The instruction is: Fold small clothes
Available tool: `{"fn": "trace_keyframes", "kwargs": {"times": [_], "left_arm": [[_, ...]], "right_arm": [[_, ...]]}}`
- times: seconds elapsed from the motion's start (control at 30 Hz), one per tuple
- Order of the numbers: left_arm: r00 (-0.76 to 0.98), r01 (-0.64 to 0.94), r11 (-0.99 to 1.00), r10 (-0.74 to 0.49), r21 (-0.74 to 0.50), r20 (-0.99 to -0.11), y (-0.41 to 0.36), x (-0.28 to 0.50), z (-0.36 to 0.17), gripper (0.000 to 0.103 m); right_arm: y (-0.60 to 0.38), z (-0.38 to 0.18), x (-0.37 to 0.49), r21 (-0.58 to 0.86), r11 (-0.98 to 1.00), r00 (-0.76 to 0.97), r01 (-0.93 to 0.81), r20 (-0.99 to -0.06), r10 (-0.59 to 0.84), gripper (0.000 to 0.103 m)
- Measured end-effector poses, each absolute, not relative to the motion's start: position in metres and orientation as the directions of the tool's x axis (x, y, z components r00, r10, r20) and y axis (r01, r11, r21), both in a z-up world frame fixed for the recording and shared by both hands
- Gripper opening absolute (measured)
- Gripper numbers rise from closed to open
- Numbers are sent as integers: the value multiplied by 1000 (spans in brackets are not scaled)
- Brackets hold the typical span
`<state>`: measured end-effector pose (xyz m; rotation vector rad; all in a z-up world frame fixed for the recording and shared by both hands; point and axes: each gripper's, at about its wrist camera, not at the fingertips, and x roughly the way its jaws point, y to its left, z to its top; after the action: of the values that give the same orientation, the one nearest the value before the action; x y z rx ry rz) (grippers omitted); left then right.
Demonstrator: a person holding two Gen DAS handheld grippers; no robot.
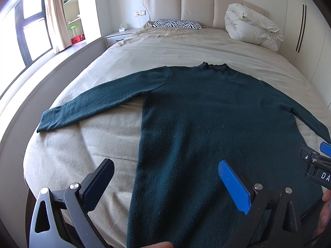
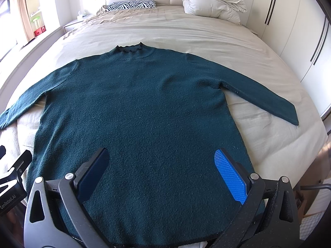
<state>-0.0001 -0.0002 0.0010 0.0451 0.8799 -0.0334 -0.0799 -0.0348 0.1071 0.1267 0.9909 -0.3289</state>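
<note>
A dark green long-sleeved sweater (image 1: 206, 111) (image 2: 140, 107) lies flat on the bed, collar pointing to the headboard and both sleeves spread out sideways. My left gripper (image 1: 165, 165) hovers open over the sweater's lower left side, nothing between its fingers. My right gripper (image 2: 161, 155) is open above the lower middle of the sweater body, also holding nothing. The right gripper's tip (image 1: 318, 161) shows at the right edge of the left wrist view. The sweater's hem runs under both grippers near the bed's foot.
The beige sheet (image 2: 206, 39) covers the bed. A rolled white duvet (image 1: 250, 26) (image 2: 213, 0) and a zebra-print pillow (image 1: 178, 23) (image 2: 132, 5) lie by the headboard. A nightstand (image 1: 118, 36) and window are at left, wardrobe doors (image 2: 300, 31) at right.
</note>
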Motion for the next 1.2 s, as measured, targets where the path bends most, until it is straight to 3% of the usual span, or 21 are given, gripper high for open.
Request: {"fn": "trace_keyframes", "kwargs": {"times": [0.9, 1.2], "left_arm": [[617, 55, 998, -19, 19, -787, 1, -4, -16, 103], [567, 80, 988, -154, -132, -809, -2, 15, -21, 103]], "right_arm": [[-33, 100, -83, -29, 943, 497, 332, -844, -201, 103], [-84, 103, -88, 140, 918, 555, 370, -826, -98, 103]]}}
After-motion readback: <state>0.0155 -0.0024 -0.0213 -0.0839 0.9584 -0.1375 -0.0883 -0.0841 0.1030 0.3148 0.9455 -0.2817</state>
